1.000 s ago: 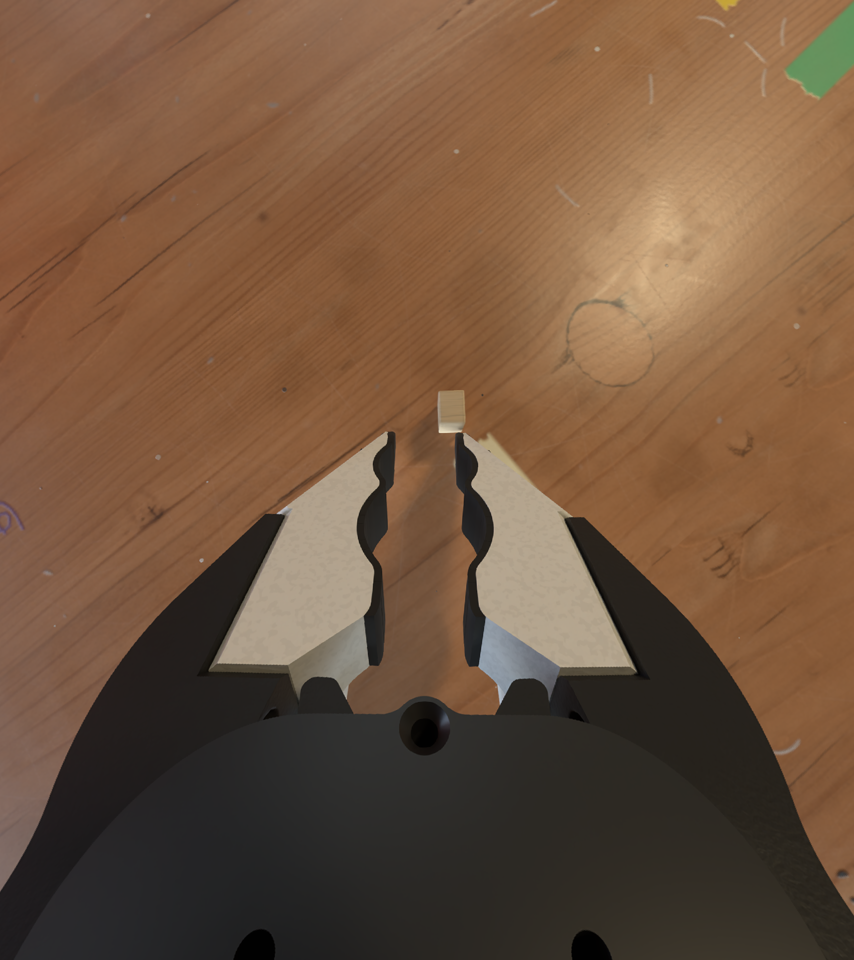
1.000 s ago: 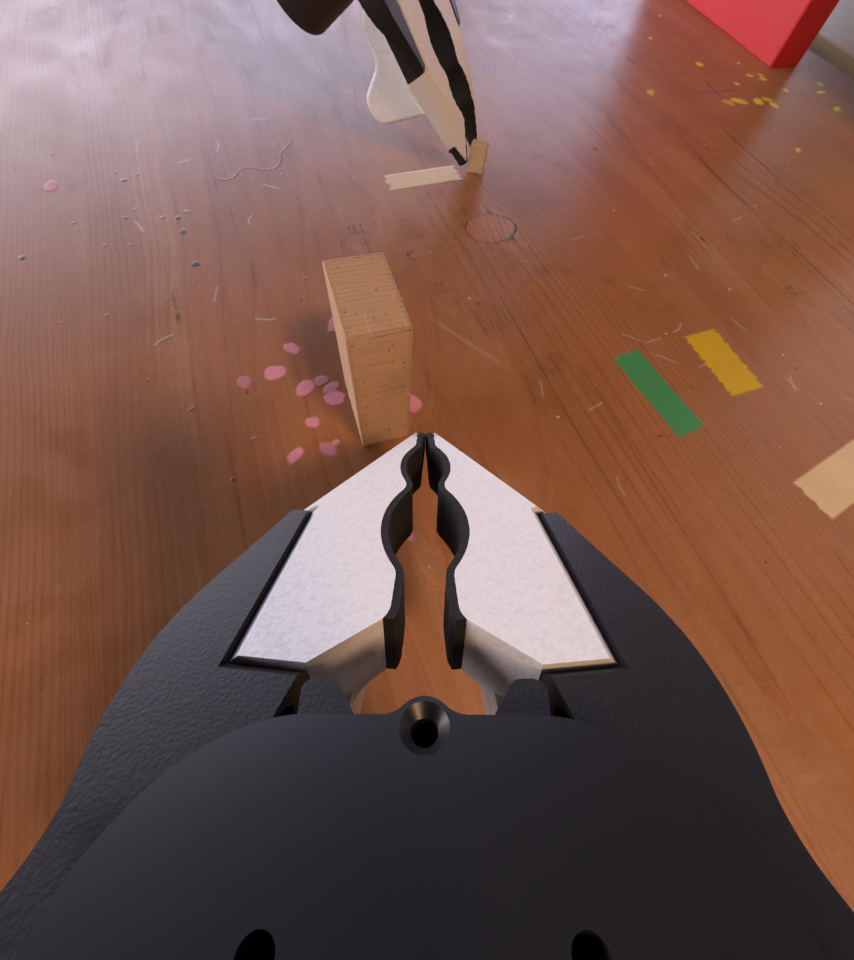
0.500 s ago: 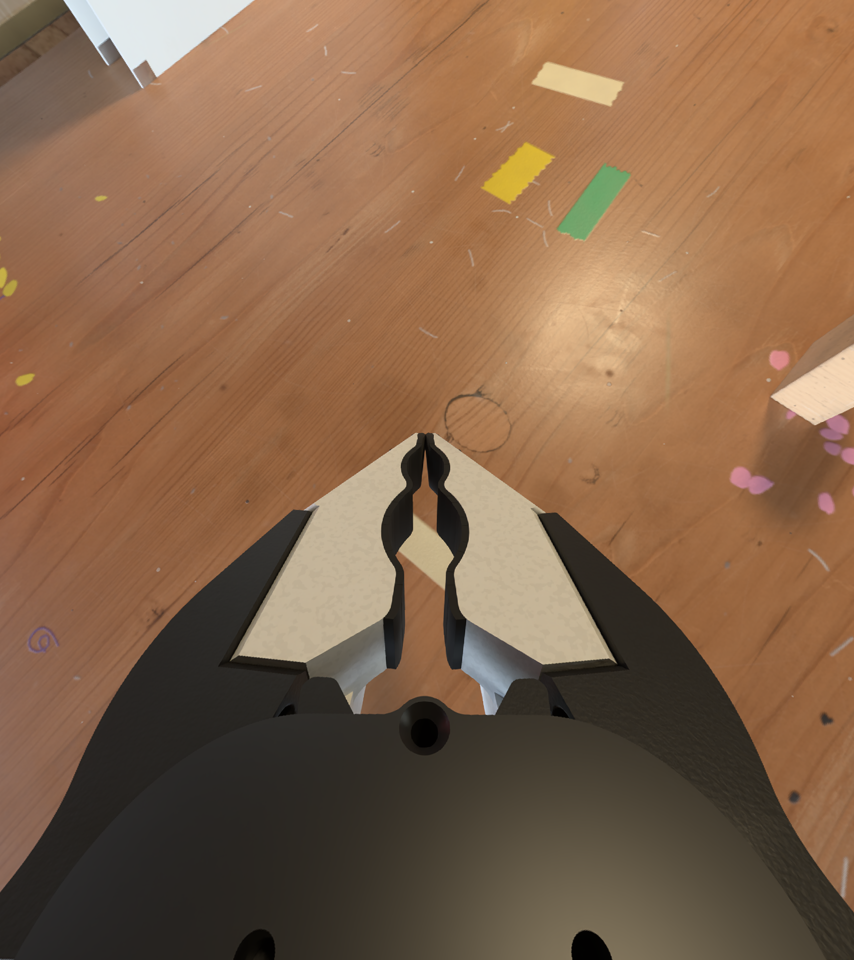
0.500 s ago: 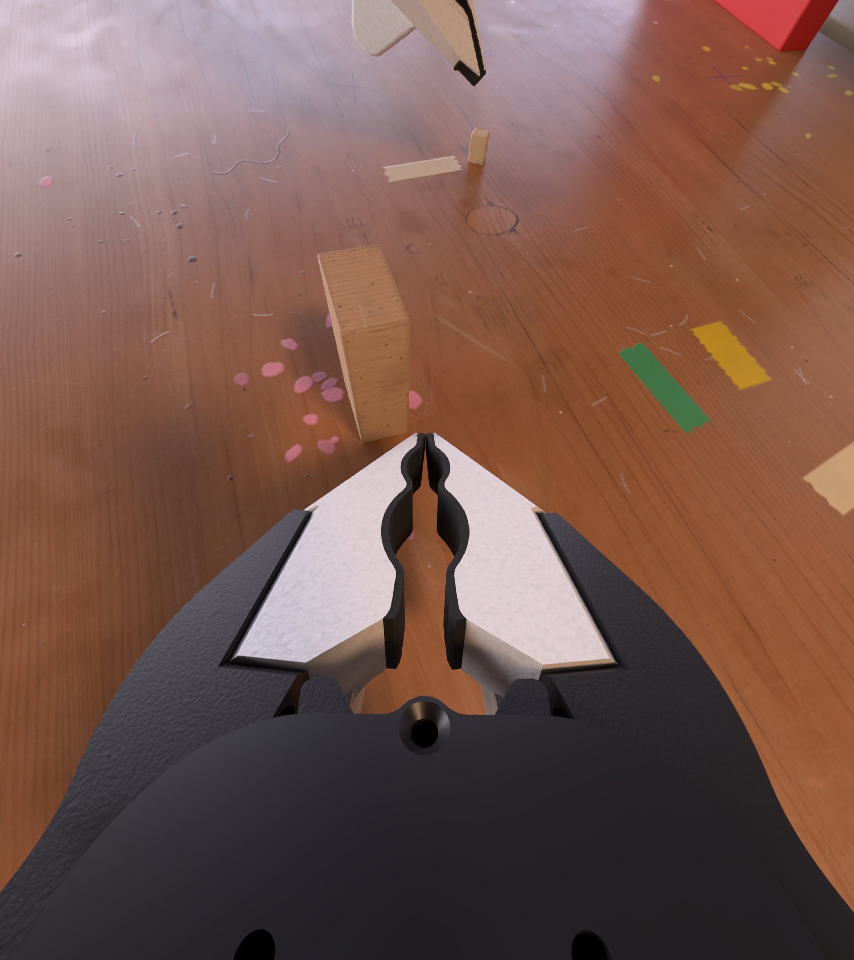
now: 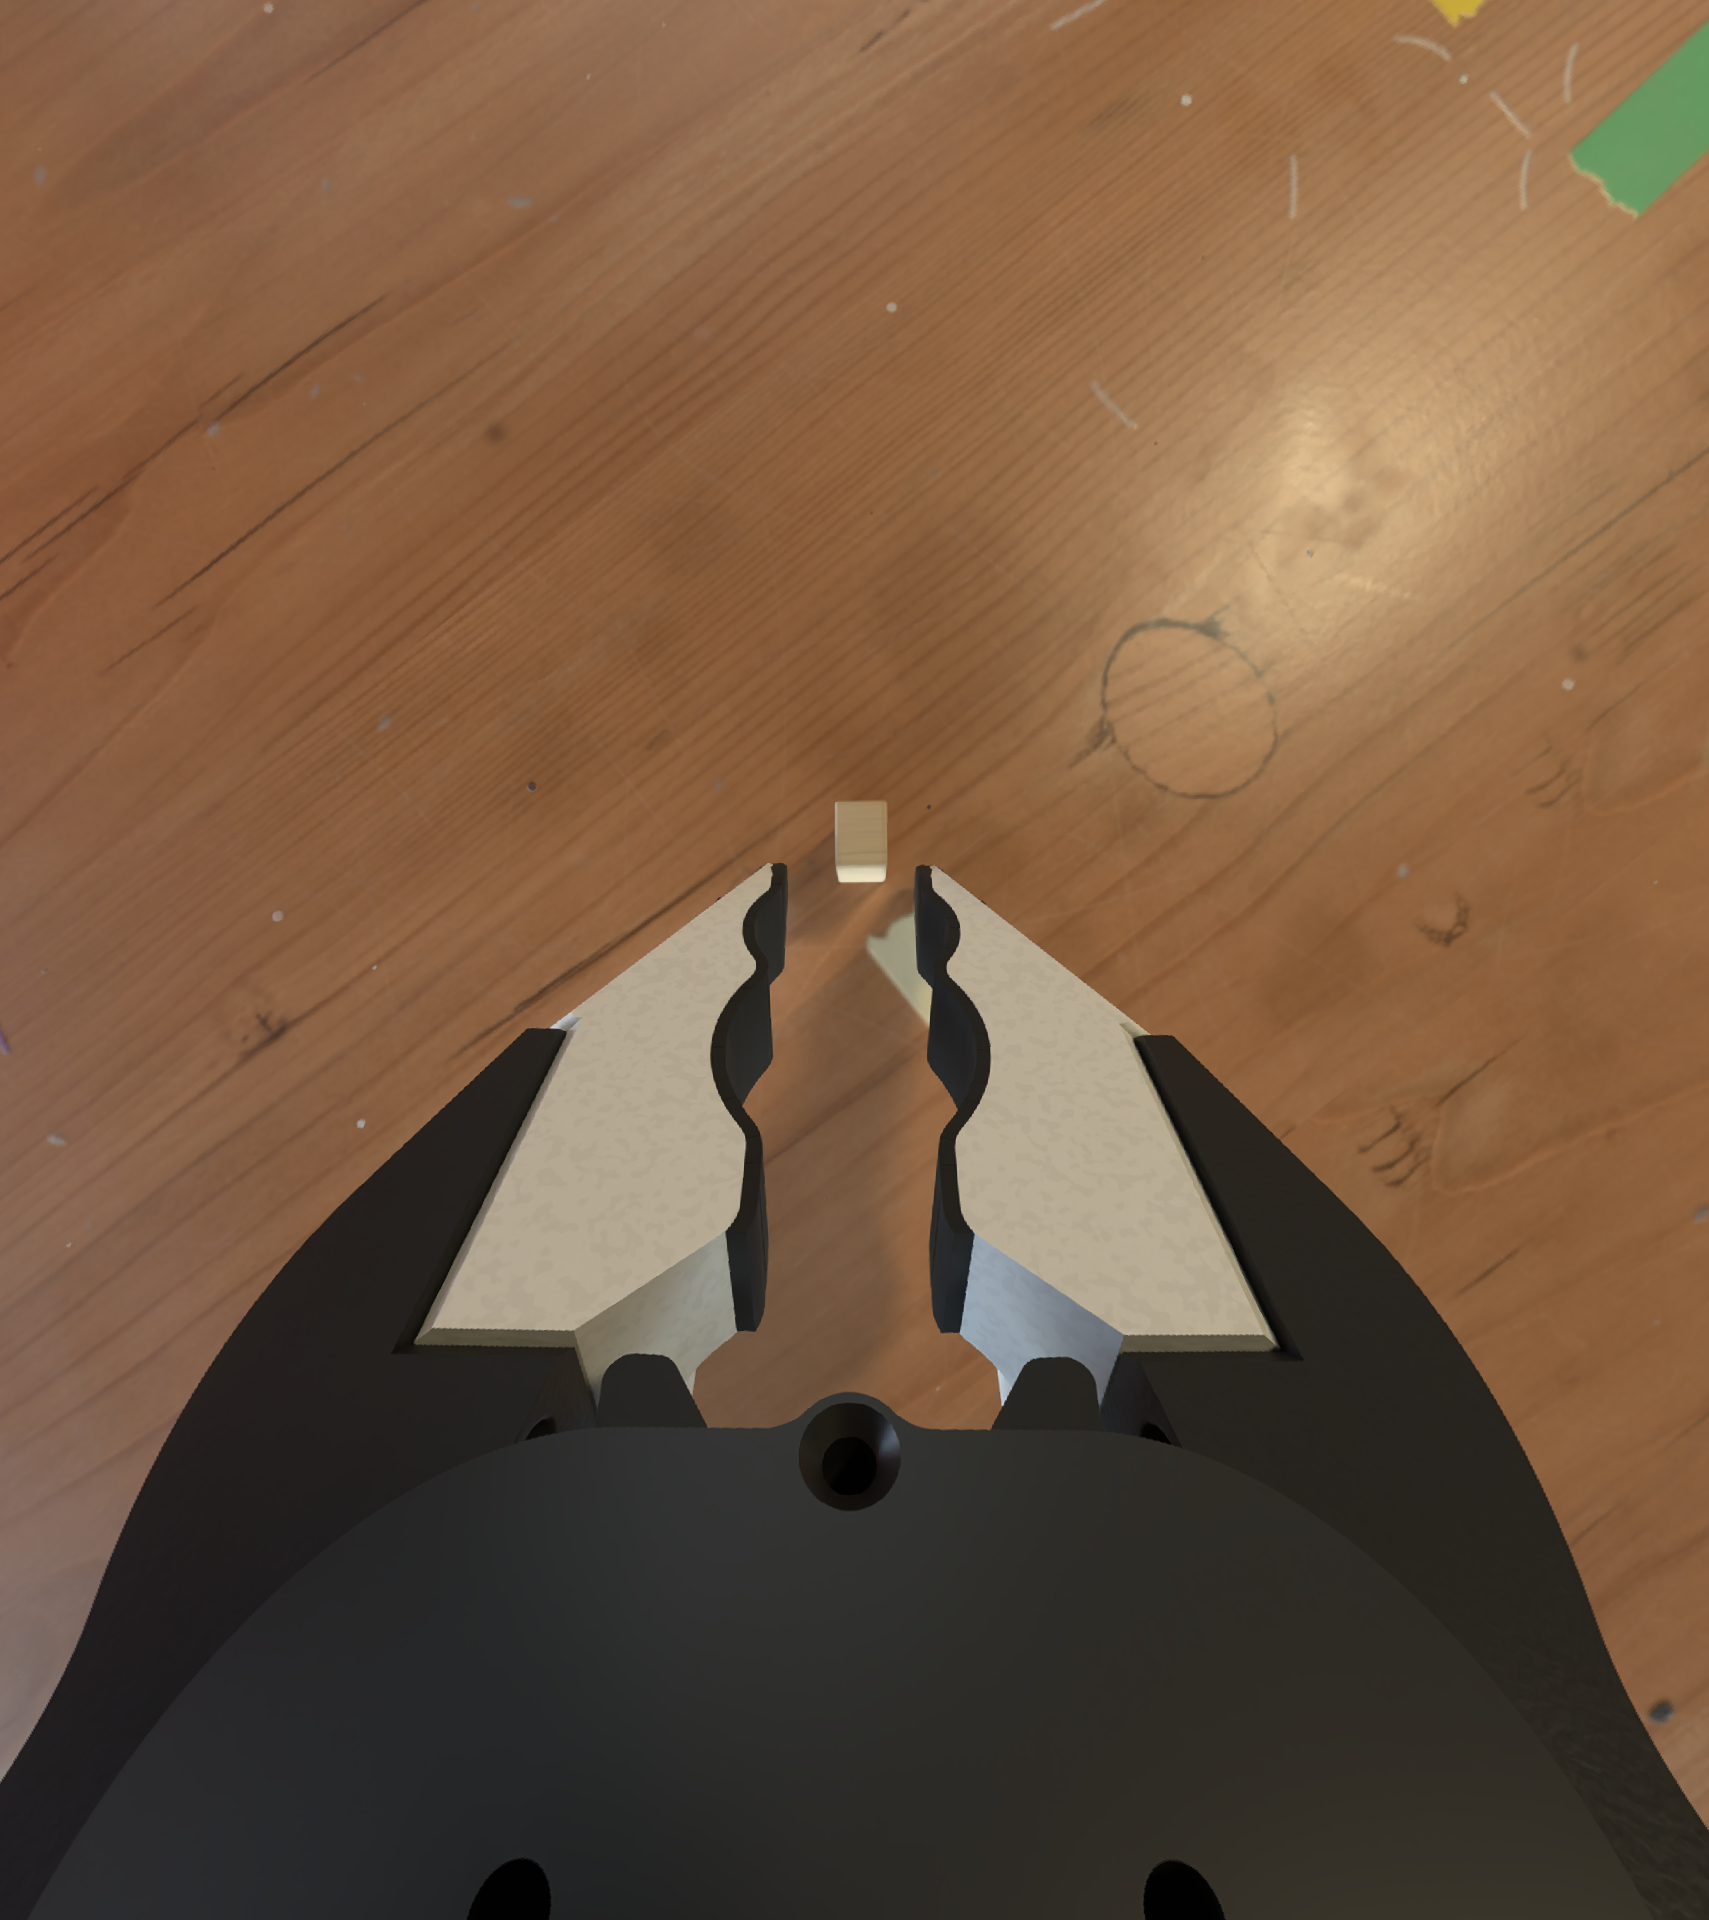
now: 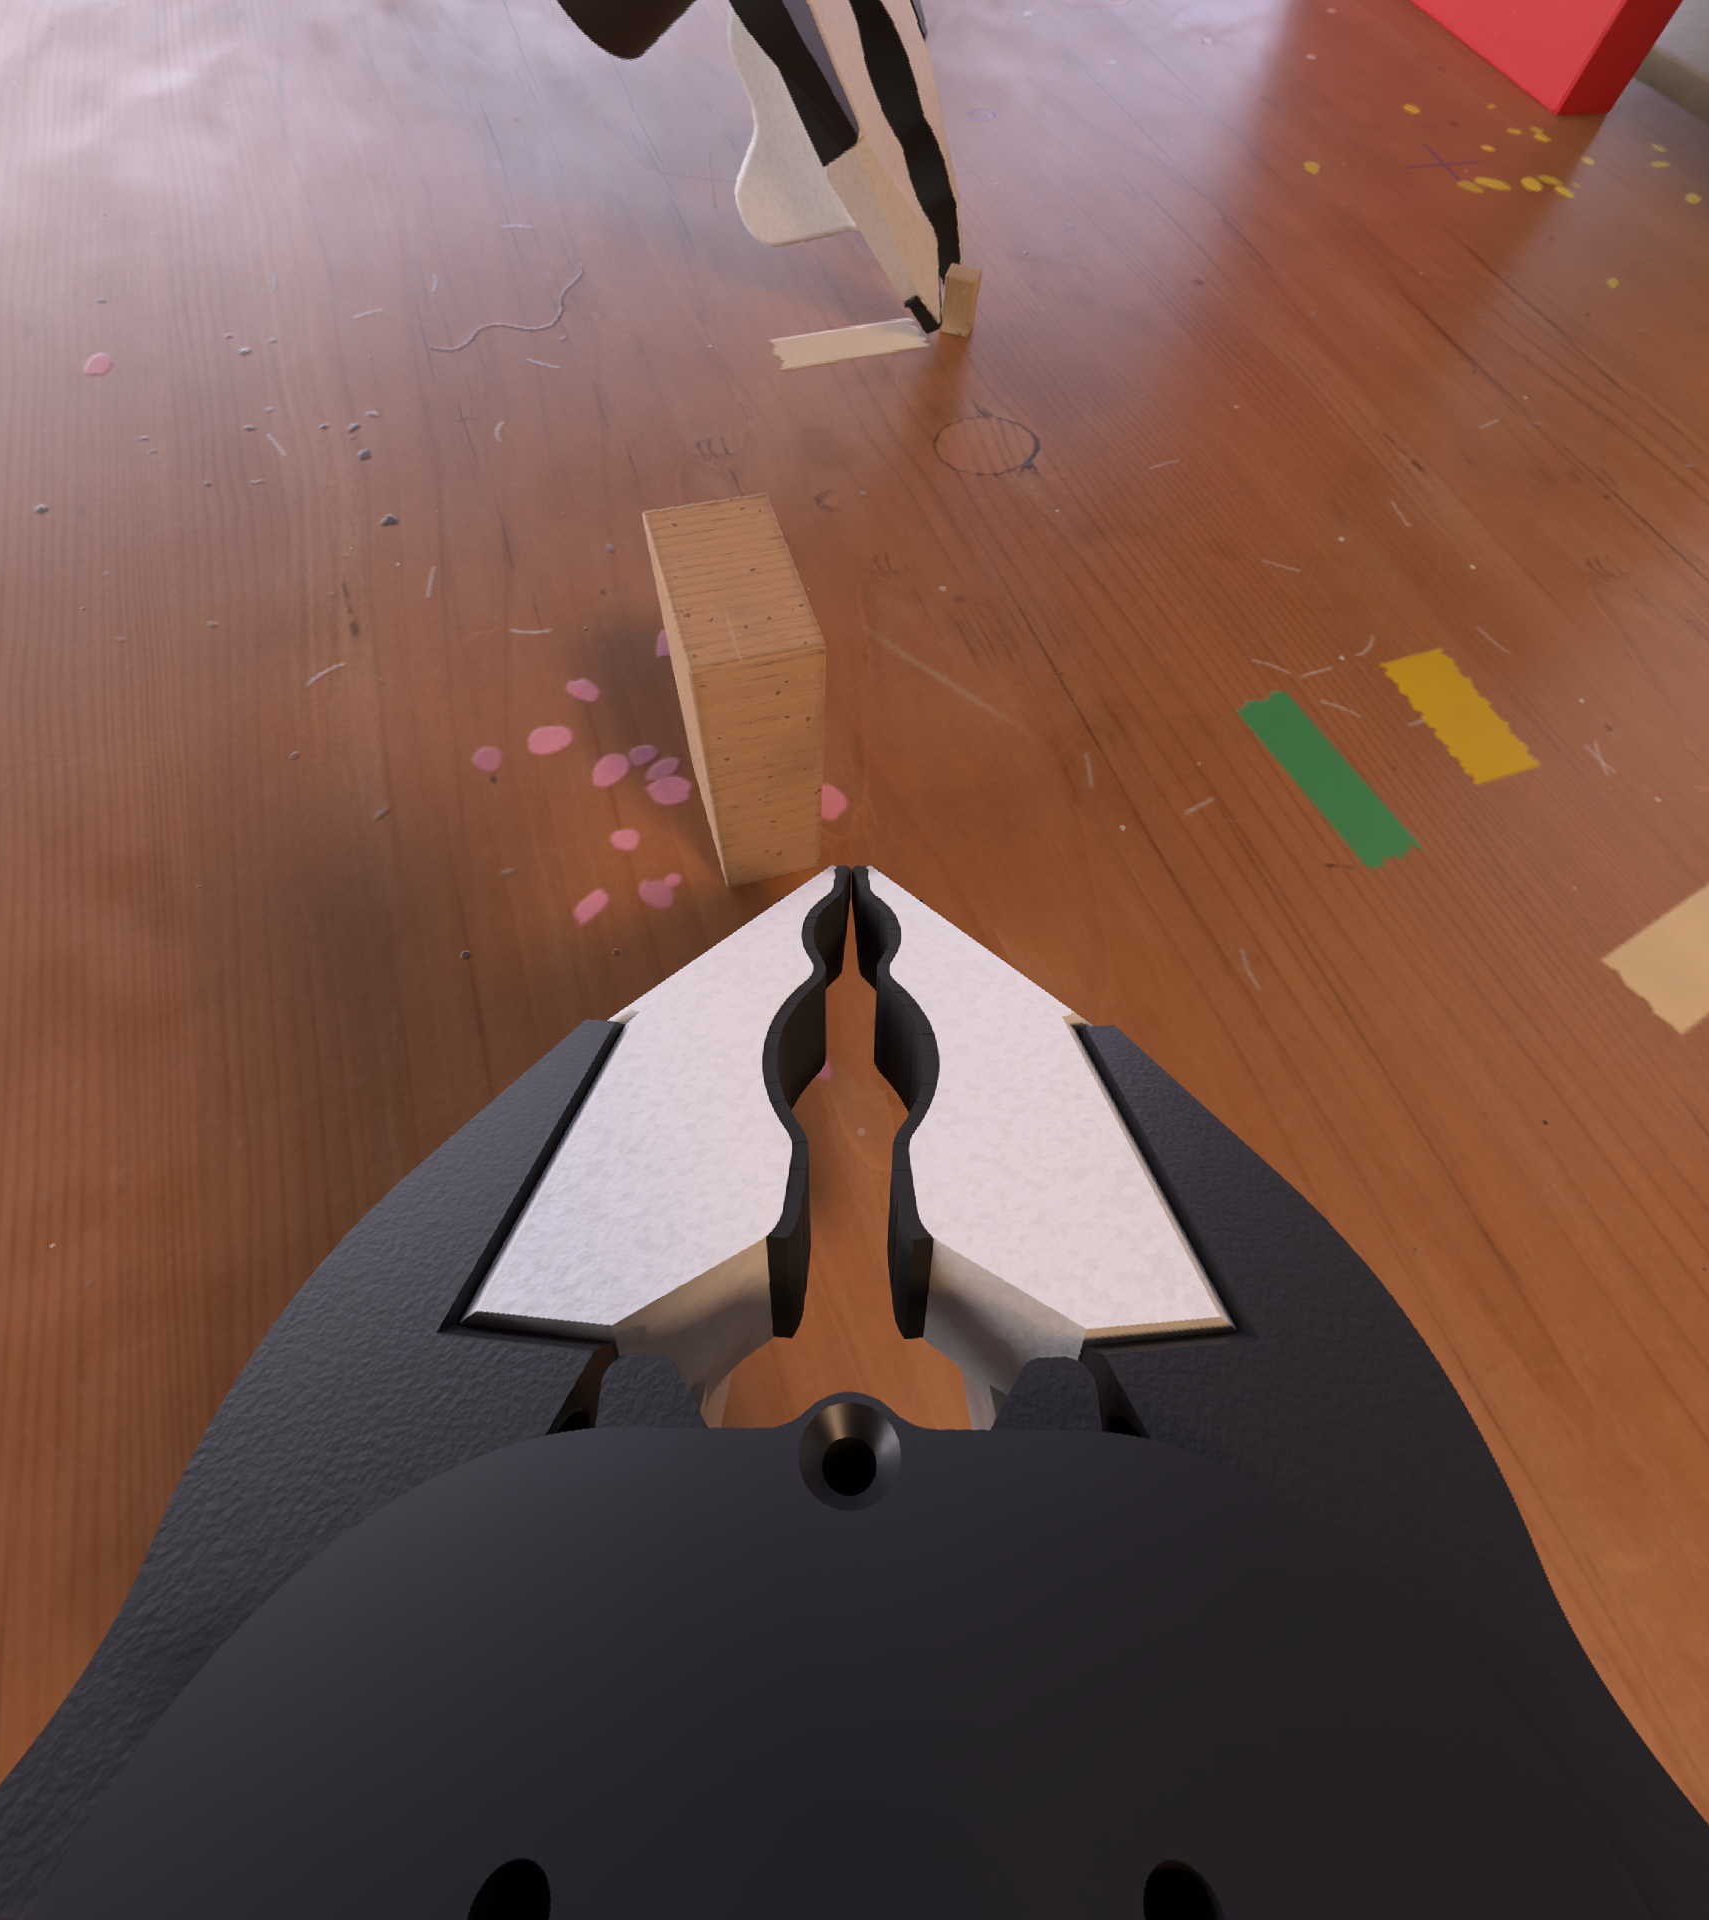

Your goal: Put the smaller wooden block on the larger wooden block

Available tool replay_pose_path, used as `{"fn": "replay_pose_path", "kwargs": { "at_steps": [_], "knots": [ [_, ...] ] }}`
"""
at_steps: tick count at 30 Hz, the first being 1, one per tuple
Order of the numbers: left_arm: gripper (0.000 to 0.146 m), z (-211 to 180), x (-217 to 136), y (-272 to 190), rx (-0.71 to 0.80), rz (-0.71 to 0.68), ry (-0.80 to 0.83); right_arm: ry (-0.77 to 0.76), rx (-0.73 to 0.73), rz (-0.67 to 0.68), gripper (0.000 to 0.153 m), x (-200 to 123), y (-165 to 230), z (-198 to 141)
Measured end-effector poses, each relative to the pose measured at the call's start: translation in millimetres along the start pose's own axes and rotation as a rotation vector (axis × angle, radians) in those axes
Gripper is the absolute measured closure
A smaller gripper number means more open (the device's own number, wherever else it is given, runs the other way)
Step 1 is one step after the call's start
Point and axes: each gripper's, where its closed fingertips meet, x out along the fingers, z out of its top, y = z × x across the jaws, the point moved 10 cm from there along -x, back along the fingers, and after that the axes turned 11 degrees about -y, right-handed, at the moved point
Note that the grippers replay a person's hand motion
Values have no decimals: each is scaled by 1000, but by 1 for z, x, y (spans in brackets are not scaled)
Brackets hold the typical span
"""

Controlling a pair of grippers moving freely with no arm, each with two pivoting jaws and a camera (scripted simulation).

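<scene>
The smaller wooden block [image 5: 860,842] is a tiny pale cube on the brown table. My left gripper [image 5: 850,873] is open and points down at it, fingertips just short of the cube, one on each side. In the right wrist view the cube [image 6: 961,299] stands far off, with the left gripper [image 6: 928,301] low beside it, touching or nearly so. The larger wooden block [image 6: 741,681] stands upright, tall and narrow, just beyond my right gripper [image 6: 850,873], which is shut and empty above the table.
A strip of pale tape [image 6: 850,343] lies left of the cube. Green tape [image 6: 1328,779], yellow tape [image 6: 1458,715] and a tan patch [image 6: 1702,948] lie to the right. Pink spots [image 6: 611,769] surround the larger block. A red box [image 6: 1546,42] stands far right.
My left gripper, raised and shut half a second ago, has come back down to the small cube and opened wider than a second ago. The right gripper and the larger block have barely moved.
</scene>
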Motion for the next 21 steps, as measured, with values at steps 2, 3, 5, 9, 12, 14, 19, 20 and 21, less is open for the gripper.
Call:
{"fn": "replay_pose_path", "kwargs": {
  "at_steps": [2,3,5,9,12,14,19,20,21],
  "knots": [
    [125,1,2,-1,-7,-2,-9,-1,-1,0,153,0,0,0],
    [127,2,3,-2,-11,5,-11,-1,0,0,153,0,0,0],
    [131,3,5,-2,-22,12,-14,1,0,0,153,0,0,0],
    [137,4,5,-4,10,3,-6,1,-1,-3,153,0,0,0],
    [137,8,-1,-14,50,-99,-45,-6,0,-8,153,-1,0,0],
    [137,18,-13,-33,138,-256,-169,-8,1,-9,153,-1,-1,0],
    [137,48,-42,-109,362,-657,-472,7,-5,2,153,2,0,-1],
    [137,52,-43,-125,404,-706,-486,7,-8,5,152,2,1,-1],
    [137,54,-43,-138,441,-743,-487,6,-11,8,152,2,1,-1]
  ]
}}
